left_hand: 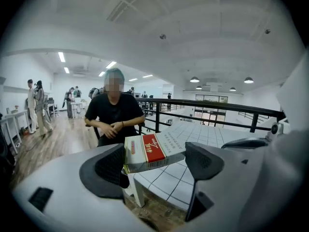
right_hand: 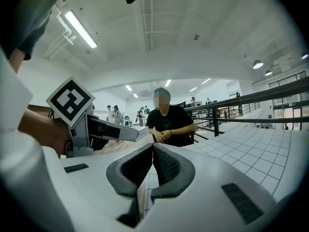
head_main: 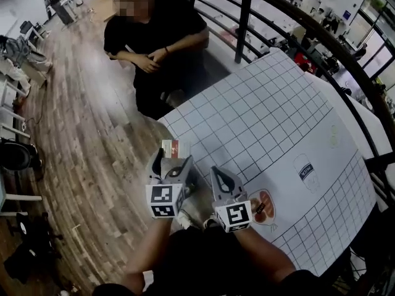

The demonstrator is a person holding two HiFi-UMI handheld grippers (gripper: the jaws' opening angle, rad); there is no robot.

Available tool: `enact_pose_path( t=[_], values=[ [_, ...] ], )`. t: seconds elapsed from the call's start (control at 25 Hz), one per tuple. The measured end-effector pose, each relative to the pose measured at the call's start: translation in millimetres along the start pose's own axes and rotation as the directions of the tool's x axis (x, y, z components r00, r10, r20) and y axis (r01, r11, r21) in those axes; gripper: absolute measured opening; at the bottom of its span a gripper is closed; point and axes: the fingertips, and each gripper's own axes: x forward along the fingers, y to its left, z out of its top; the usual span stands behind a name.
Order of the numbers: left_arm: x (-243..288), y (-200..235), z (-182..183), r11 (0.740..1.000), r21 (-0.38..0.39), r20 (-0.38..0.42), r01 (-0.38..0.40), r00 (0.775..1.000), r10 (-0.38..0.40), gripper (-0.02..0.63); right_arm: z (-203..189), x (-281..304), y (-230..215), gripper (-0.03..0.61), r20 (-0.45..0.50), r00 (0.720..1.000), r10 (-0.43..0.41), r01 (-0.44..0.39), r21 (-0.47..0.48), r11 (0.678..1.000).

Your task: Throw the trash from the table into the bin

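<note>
A: You have the red-and-white cigarette pack (left_hand: 149, 151) in your left gripper (left_hand: 157, 159). It lies crosswise, pinched end to end between the jaws.

B: From your head view, that pack (head_main: 174, 148) is up in the air at the left edge of the gridded table (head_main: 278, 122), with the wood floor (head_main: 92, 140) just beyond it.

A: Your right gripper (right_hand: 152, 163) has its jaws pressed together, with nothing between them.

B: It sits just beside your left gripper (head_main: 173, 159), low over the table's near corner.

A: Past the table, a seated person (head_main: 154, 48) in a black shirt faces you, hands together. A black railing (head_main: 296, 36) curves around the table's far side.
</note>
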Motion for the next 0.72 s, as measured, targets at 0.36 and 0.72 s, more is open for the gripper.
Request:
enact_pose_path(
  t=[0.36,0.72],
  values=[
    [-47,82,-42,0.994,-0.057,-0.004,-0.098,0.995,0.098,0.414,-12,51,85,0.025,-0.049,0.990,0.135,-0.137,-0.030,0.990],
    [-52,112,-117,0.985,-0.109,-0.089,-0.136,0.988,0.126,0.414,-44,83,128,0.025,-0.109,0.973,0.202,-0.208,-0.046,0.977]
  ],
)
